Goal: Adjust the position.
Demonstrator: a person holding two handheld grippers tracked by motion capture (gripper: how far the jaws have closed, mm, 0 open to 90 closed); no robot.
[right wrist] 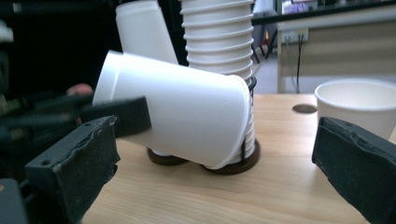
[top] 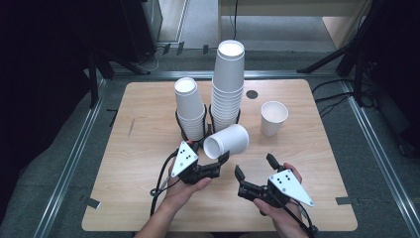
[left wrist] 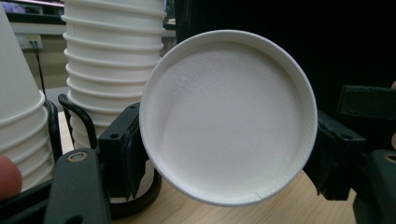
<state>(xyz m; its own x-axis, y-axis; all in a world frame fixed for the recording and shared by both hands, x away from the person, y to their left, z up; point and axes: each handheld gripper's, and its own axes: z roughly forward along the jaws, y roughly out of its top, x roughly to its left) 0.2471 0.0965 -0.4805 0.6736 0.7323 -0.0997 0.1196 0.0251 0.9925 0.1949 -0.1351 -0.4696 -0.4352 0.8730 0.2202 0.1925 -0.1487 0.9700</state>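
A white paper cup (top: 227, 141) lies on its side above the wooden table (top: 143, 198), and my left gripper (top: 213, 150) is shut on it near its base. In the left gripper view the cup's round base (left wrist: 229, 121) faces the camera between the two black jaws. The cup's rim end (right wrist: 187, 116) leans by the tall stack (right wrist: 219, 42). My right gripper (top: 255, 166) stands open just in front and to the right of the held cup, with nothing between its pads (right wrist: 74, 168).
Two stacks of white cups stand in black wire holders behind the held cup: a short stack (top: 189, 109) and a tall stack (top: 228, 84). A single upright cup (top: 273, 118) stands at the right. A small dark hole (top: 252, 94) marks the table's far side.
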